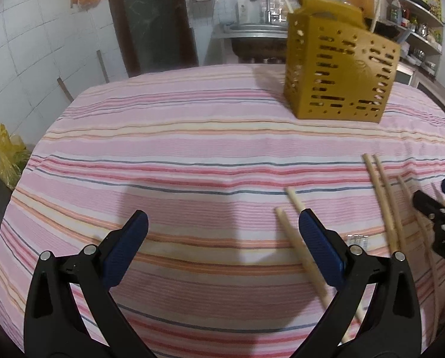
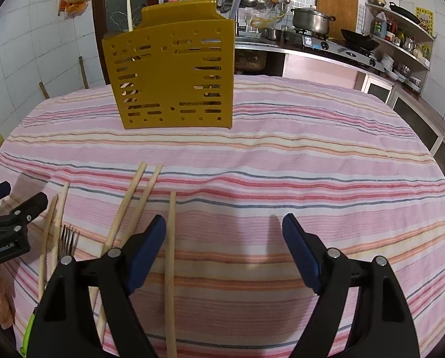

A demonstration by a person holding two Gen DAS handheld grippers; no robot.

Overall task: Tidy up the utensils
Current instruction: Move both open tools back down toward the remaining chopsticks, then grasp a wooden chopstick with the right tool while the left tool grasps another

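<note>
Striped tabletop (image 2: 311, 155) carries the holder (image 2: 174, 77) at the back; both your tools, left (image 1: 222, 232) and right (image 2: 223, 232), gape empty (picking stage). Loose chopsticks (image 2: 170, 253) lie near: close on one next.

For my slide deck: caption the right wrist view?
Open right gripper above chopsticks on striped tablecloth, yellow holder behind.
</note>
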